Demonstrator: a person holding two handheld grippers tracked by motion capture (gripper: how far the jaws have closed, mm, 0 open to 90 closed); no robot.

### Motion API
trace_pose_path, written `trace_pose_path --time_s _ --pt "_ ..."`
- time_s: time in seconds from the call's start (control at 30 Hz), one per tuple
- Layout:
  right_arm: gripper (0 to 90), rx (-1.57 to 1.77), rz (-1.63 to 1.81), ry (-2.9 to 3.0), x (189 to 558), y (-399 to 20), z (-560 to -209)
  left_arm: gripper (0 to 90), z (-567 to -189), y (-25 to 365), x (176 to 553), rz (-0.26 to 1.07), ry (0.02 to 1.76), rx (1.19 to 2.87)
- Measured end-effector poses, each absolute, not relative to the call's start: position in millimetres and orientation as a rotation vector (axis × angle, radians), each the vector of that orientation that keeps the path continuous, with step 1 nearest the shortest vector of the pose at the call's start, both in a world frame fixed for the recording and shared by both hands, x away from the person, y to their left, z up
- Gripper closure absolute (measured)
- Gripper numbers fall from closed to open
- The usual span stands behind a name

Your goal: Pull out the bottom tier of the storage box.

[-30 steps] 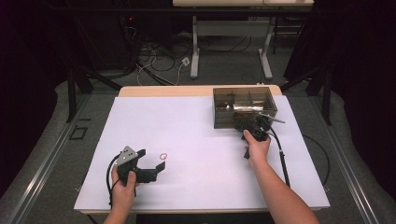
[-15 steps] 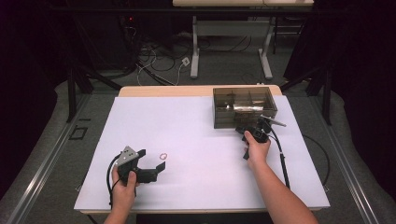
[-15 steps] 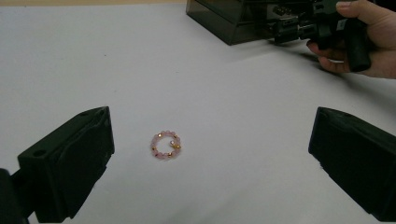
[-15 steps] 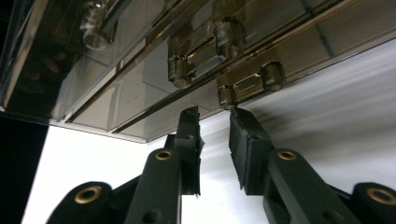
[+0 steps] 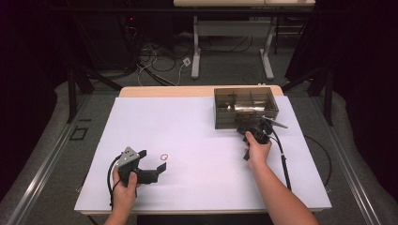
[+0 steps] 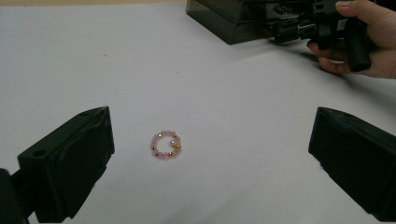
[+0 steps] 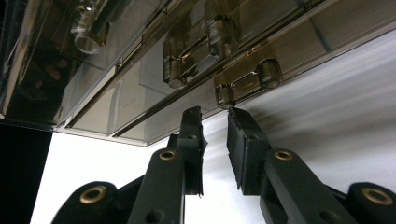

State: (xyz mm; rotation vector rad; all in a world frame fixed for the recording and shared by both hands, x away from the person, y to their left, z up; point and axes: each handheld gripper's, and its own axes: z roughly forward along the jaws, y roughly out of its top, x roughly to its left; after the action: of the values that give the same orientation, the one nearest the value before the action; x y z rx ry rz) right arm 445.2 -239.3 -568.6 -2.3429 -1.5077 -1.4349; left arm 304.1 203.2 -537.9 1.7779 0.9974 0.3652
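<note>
A small ring of pink and gold beads (image 6: 166, 144) lies on the white table cover (image 5: 202, 126), just ahead of my left gripper (image 5: 152, 160). That gripper's jaws stand wide open either side of the bead ring (image 5: 164, 156), without touching it. A smoky transparent box (image 5: 244, 110) sits at the back right. My right gripper (image 5: 248, 129) points at its front wall. Its jaws have just been closing. A narrow gap remains between the tips (image 7: 215, 116), right under a hinged latch (image 7: 245, 83), with only the white cover showing through.
The box (image 6: 224, 18) holds shiny items I cannot make out. A black cable (image 5: 284, 159) trails from the right gripper toward the table's front edge. Dark floor, cables and a desk frame lie beyond the far edge.
</note>
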Motion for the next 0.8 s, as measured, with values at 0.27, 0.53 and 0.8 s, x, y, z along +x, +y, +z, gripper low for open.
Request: trace_pose_path --time_s 0.27,0.53,0.8 --pt "75.3 -2.344 -1.458 -1.442 445 -245 -576 0.1 -538 203 304 0.359 1.005 1.773" --pt "77.0 -2.359 -1.496 -1.359 449 -244 -578 0.1 -538 202 304 0.360 1.001 1.774" --pt "79.2 -2.356 -1.533 -1.312 452 -242 -581 0.1 -539 204 305 0.361 1.002 1.774"
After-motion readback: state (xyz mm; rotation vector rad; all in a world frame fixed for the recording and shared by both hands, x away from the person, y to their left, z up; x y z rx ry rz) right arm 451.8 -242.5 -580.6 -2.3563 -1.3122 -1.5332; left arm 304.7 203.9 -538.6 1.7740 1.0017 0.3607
